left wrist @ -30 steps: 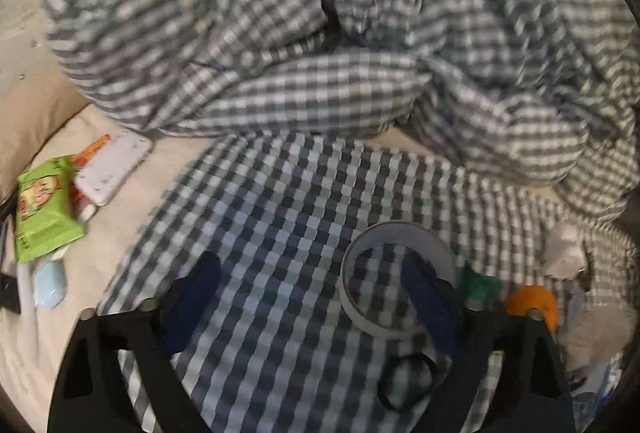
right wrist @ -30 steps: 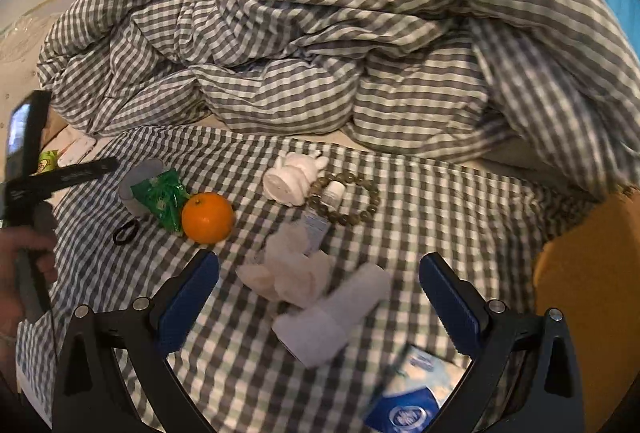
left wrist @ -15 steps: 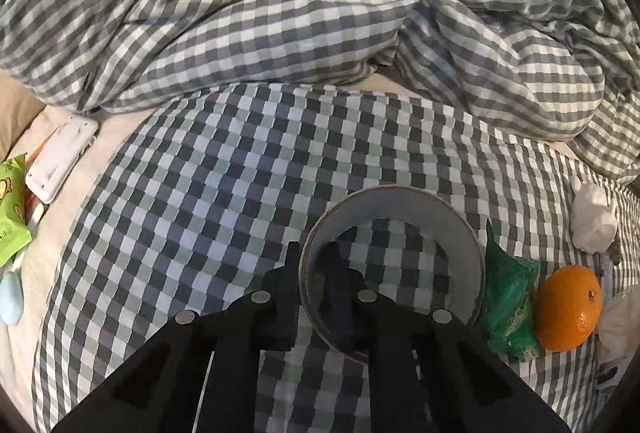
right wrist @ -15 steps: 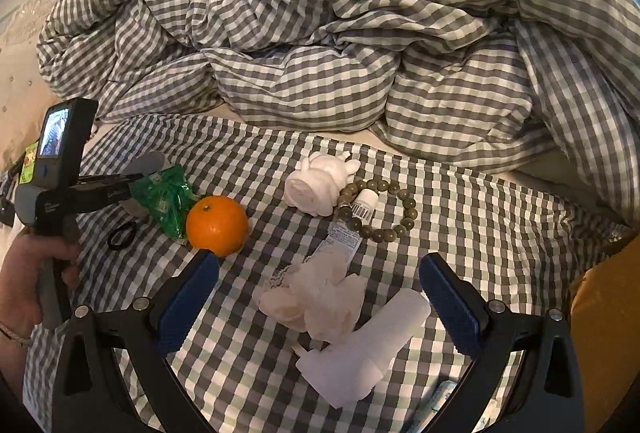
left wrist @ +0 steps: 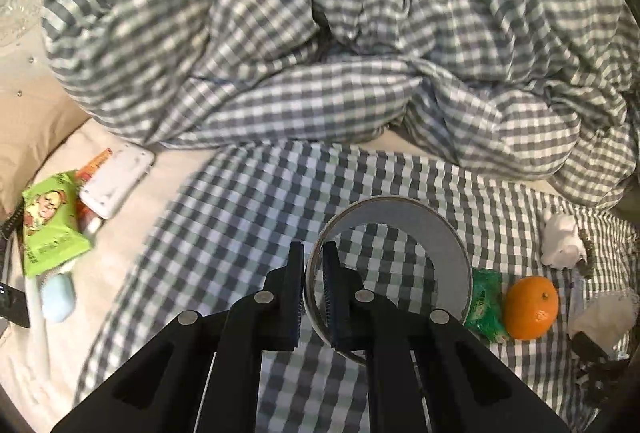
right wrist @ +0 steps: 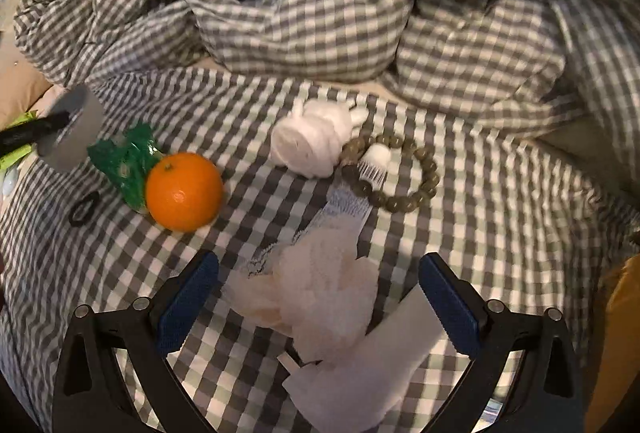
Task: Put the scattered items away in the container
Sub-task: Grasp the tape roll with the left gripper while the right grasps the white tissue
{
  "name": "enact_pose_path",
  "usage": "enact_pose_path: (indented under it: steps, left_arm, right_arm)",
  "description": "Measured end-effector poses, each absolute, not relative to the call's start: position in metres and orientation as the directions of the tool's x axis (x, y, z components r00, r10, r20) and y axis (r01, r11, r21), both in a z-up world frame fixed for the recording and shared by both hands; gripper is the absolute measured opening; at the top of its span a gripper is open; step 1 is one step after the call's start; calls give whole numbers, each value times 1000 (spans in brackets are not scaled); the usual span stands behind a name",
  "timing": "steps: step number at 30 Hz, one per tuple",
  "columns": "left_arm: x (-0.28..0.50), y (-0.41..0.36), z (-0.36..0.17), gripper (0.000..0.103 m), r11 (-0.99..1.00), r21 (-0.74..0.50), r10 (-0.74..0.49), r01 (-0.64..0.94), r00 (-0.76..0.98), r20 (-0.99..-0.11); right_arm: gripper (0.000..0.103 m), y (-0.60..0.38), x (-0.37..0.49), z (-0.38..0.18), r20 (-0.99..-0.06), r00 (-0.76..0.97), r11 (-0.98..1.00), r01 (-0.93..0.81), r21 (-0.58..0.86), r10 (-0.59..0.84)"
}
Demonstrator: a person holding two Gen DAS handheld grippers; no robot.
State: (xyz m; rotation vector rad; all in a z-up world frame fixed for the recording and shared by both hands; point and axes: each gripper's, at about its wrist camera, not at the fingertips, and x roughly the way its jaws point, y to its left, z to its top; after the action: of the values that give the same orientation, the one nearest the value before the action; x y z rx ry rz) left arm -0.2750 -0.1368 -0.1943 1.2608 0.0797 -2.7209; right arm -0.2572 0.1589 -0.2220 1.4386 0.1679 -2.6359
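My left gripper (left wrist: 313, 289) is shut on the wall of a grey tape roll (left wrist: 448, 245) and holds it above the checked cloth. The roll also shows at the left of the right wrist view (right wrist: 74, 137), lifted off the bed. My right gripper (right wrist: 318, 297) is open and empty, low over a crumpled tissue (right wrist: 324, 289) and a folded white wrapper (right wrist: 360, 381). An orange (right wrist: 184, 191), a green packet (right wrist: 120, 161), a black hair tie (right wrist: 83, 208), a white figurine (right wrist: 312, 141), a small white bottle (right wrist: 374, 165) and a bead bracelet (right wrist: 424, 173) lie on the cloth.
A rumpled checked duvet (left wrist: 320, 53) is piled behind. At the left on the cream sheet lie a green snack pack (left wrist: 48, 225), a white flat case (left wrist: 116, 181) and a pale blue item (left wrist: 58, 299). An orange-yellow surface (right wrist: 622, 345) stands at the right edge.
My left gripper has lifted and pulled back with the tape roll clamped in it. My right gripper has moved forward and lower over the tissue, still open.
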Motion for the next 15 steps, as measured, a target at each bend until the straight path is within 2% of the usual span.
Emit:
enact_pose_path:
  steps: [1,2,4,5,7,8,15]
  left_arm:
    - [-274,-138,-190,9,-988,10,-108,153,-643,-759]
    - [-271,-139,-187,9,-988,9,-109,156,-647,-755]
    - [-263,-140,-177,9,-987,9,-112,158,-654,-748]
    - [-261,-140,-174,9,-987,10,-114,160,-657,-746]
    - [-259,-142,-170,9,-987,8,-112,159,-661,-742]
    - [-258,-143,-168,9,-988,6,-111,157,-665,-739]
    - [-243,-144,-150,9,-987,9,-117,160,-680,-724]
  right_arm:
    - [97,159,-258,-224,-845,-531,-985,172,-35,-63]
    - [91,158,-259,-226,-846,-530,-984,175,-39,-61]
    - [73,156,-262,-232,-858,-509,-982,184,-38,-62]
    - [56,154,-263,-236,-871,-487,-981,190,-34,-64]
    - [52,151,-264,-239,-877,-477,-980,193,-41,-57]
    - [43,151,-264,-238,-877,-476,-980,195,-37,-62]
    - [39,156,-253,-220,-861,-503,-984,176,-9,-81]
